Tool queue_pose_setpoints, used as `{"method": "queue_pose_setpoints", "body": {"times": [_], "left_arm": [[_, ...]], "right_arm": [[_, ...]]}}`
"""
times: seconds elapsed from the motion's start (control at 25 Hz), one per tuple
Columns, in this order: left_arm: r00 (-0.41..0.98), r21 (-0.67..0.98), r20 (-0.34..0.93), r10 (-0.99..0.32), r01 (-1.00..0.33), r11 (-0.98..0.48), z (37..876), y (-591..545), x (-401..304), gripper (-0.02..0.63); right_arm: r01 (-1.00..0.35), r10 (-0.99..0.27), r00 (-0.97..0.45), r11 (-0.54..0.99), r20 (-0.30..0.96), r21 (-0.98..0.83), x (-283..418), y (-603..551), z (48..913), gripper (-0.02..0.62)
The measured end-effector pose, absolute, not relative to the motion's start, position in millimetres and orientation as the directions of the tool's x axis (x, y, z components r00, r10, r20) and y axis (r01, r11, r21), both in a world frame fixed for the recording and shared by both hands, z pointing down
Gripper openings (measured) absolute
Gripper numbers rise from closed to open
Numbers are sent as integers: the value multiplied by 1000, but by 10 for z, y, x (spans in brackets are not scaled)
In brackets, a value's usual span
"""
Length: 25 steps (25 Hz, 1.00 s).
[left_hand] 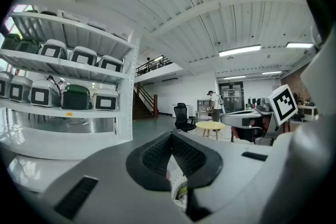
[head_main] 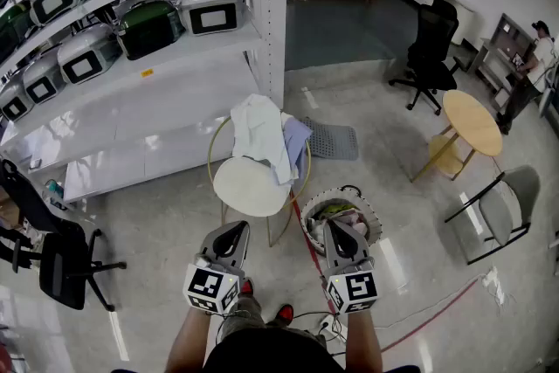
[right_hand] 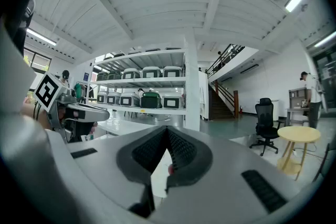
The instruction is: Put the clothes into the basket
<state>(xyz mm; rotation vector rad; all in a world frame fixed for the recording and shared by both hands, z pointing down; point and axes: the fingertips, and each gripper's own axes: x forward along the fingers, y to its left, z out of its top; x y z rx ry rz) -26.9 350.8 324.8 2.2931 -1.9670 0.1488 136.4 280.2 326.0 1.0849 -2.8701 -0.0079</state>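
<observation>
A white garment (head_main: 258, 131) and a pale lavender one (head_main: 295, 140) hang over the back of a round white-seated chair (head_main: 249, 186). To the chair's right a woven basket (head_main: 367, 203) stands on the floor with some clothes (head_main: 336, 210) inside. My left gripper (head_main: 236, 228) is held level below the chair seat, shut and empty. My right gripper (head_main: 337, 228) hovers over the basket's near side, also shut with nothing in it. In the left gripper view the left gripper (left_hand: 171, 138) has its jaws meeting at the tip. The right gripper view shows the right gripper (right_hand: 168, 131) closed the same way.
White shelving (head_main: 157, 74) with several boxes fills the left and back. A grey mat (head_main: 332, 140) lies behind the chair. A round wooden table (head_main: 472, 122), a black office chair (head_main: 432, 48) and a grey chair (head_main: 498, 214) stand right; a black chair (head_main: 52, 258) left. A person (head_main: 534, 65) is far right.
</observation>
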Motion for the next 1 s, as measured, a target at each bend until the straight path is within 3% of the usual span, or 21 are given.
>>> {"method": "queue_pose_setpoints", "body": {"times": [1.0], "left_arm": [[152, 29, 180, -972, -988, -149, 3367, 3044, -146, 0]], "right_arm": [[-638, -632, -768, 768, 102, -49, 1354, 2380, 3462, 23]]}}
